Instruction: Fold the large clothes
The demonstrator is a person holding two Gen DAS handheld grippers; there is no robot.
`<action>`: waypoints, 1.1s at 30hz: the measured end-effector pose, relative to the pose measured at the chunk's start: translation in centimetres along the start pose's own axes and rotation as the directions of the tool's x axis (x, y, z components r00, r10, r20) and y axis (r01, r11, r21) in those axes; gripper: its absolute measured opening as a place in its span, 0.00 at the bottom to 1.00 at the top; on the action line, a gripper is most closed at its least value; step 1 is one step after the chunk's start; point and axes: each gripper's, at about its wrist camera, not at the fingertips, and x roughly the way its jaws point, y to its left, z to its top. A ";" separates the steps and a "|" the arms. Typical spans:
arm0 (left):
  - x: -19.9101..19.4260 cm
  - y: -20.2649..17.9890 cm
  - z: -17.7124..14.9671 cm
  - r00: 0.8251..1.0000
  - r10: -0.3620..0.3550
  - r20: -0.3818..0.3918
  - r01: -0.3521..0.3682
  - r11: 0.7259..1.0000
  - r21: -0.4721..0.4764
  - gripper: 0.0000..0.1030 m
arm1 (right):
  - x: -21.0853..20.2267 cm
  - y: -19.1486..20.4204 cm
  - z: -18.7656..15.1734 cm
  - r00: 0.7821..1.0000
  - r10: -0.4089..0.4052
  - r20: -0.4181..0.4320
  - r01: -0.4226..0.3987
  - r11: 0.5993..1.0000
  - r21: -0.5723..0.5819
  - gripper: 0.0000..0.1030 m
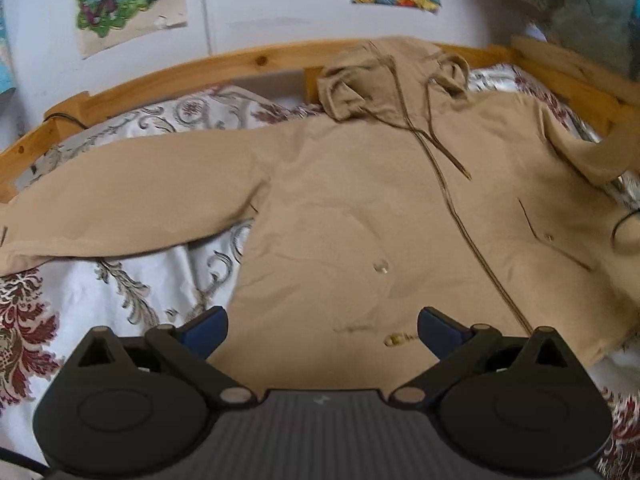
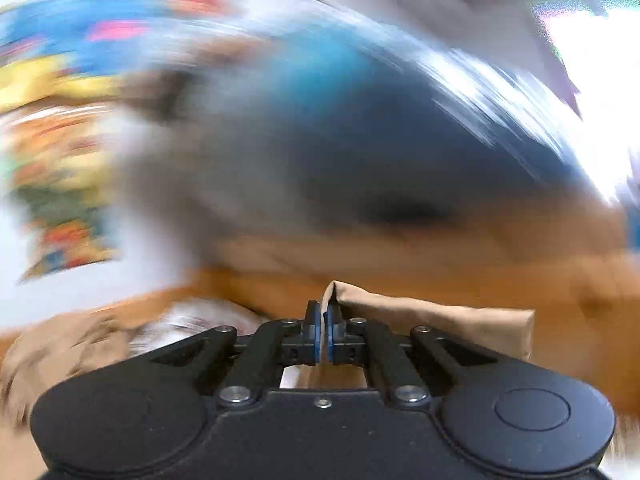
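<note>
A large tan hooded jacket (image 1: 360, 200) lies front up on a bed, zipper closed, hood toward the headboard. Its left sleeve (image 1: 120, 200) stretches out flat to the left. Its right sleeve (image 1: 600, 152) rises off the bed at the right edge. My left gripper (image 1: 322, 330) is open and empty, hovering over the jacket's lower hem. My right gripper (image 2: 323, 326) is shut on a fold of the tan sleeve cuff (image 2: 440, 316) and holds it up; the rest of that view is motion-blurred.
The bed has a white sheet with red and grey floral print (image 1: 100, 300) and a wooden frame (image 1: 240, 64) at the wall. Colourful posters (image 1: 128, 0) hang on the white wall. A grey pillow (image 1: 592, 12) sits at the back right.
</note>
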 end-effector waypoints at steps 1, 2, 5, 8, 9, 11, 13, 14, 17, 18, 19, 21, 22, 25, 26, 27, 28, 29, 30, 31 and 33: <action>-0.1 0.5 0.1 1.000 0.005 0.008 -0.004 1.000 -0.013 0.99 | -0.3 2.3 0.3 0.995 0.087 0.051 -0.081 0.990 -0.111 0.01; -0.2 0.9 0.3 1.000 0.010 0.014 -0.009 1.000 -0.027 0.99 | -0.8 4.7 0.4 0.979 0.183 0.086 -0.159 0.960 -0.230 0.01; -0.1 2.3 0.5 0.999 0.028 0.017 -0.027 0.998 -0.063 0.99 | -3.4 11.8 -1.5 0.873 0.482 0.074 -0.354 0.730 -0.584 0.01; 0.0 3.6 0.5 0.999 0.046 0.014 -0.045 0.995 -0.089 0.99 | -6.9 16.9 -5.8 0.735 0.670 -0.105 -0.460 0.379 -0.803 0.01; 0.1 4.0 0.4 0.999 0.051 0.014 -0.049 0.994 -0.096 0.99 | -7.7 17.8 -7.5 0.703 0.692 -0.161 -0.470 0.283 -0.836 0.01; 0.2 4.8 0.2 0.998 0.054 0.016 -0.052 0.993 -0.103 0.99 | -8.9 19.2 -10.7 0.648 0.680 -0.342 -0.525 0.074 -0.848 0.00; 0.4 5.5 -0.1 0.998 0.054 0.017 -0.052 0.993 -0.108 0.99 | -9.6 20.0 -12.6 0.624 0.644 -0.442 -0.576 -0.003 -0.818 0.06; 0.6 5.8 -0.1 0.999 0.048 0.016 -0.046 0.993 -0.112 0.99 | -9.7 20.0 -13.1 0.611 0.624 -0.487 -0.615 -0.013 -0.788 0.09; 1.5 6.3 0.3 1.000 0.013 0.020 -0.010 0.993 -0.115 0.99 | -8.9 19.7 -12.3 0.516 0.597 -0.614 -0.776 0.021 -0.631 0.36; 1.9 6.4 0.6 1.000 -0.002 0.026 0.005 0.994 -0.112 0.99 | -9.1 19.4 -12.0 0.485 0.607 -0.630 -0.803 0.024 -0.595 0.52; 2.3 6.2 0.9 0.999 -0.015 0.031 0.019 0.994 -0.107 0.99 | -9.6 19.1 -11.7 0.456 0.619 -0.639 -0.822 0.018 -0.569 0.58; 3.3 5.7 1.7 0.998 -0.039 0.039 0.043 0.995 -0.087 0.99 | -10.7 17.5 -10.7 0.409 0.657 -0.633 -0.847 0.015 -0.532 0.73; 3.9 5.1 2.1 0.998 -0.054 0.042 0.057 0.996 -0.071 0.99 | -10.8 16.4 -10.1 0.402 0.679 -0.615 -0.857 0.041 -0.514 0.77; 5.3 2.8 3.1 0.987 -0.149 0.065 0.149 0.989 -0.002 0.99 | -10.8 13.6 -8.7 0.383 0.697 -0.606 -0.899 0.131 -0.418 0.88; 5.8 1.6 3.3 0.979 -0.187 0.076 0.184 0.982 0.036 0.99 | -10.5 12.6 -8.4 0.401 0.687 -0.607 -0.903 0.184 -0.388 0.88; 6.4 -0.1 3.5 0.971 -0.224 0.082 0.217 0.972 0.091 0.99 | -10.0 11.5 -8.3 0.428 0.671 -0.605 -0.899 0.251 -0.358 0.88; 6.9 -1.6 3.4 0.966 -0.243 0.082 0.231 0.963 0.136 0.99 | -9.3 10.7 -8.2 0.458 0.656 -0.600 -0.889 0.312 -0.336 0.88; 7.5 -3.3 3.4 0.963 -0.257 0.080 0.239 0.953 0.184 0.99 | -8.6 9.9 -8.2 0.494 0.635 -0.594 -0.869 0.379 -0.318 0.88; 8.1 -5.4 3.3 0.959 -0.273 0.079 0.248 0.939 0.237 0.99 | -7.6 8.9 -8.3 0.541 0.599 -0.590 -0.837 0.453 -0.308 0.88; 8.5 -7.0 3.1 0.954 -0.289 0.079 0.257 0.926 0.278 0.99 | -6.8 8.0 -8.4 0.582 0.556 -0.593 -0.802 0.516 -0.302 0.88; 9.2 -10.6 2.2 0.946 -0.313 0.088 0.256 0.884 0.392 0.99 | -5.1 6.3 -8.4 0.640 0.479 -0.601 -0.727 0.631 -0.272 0.88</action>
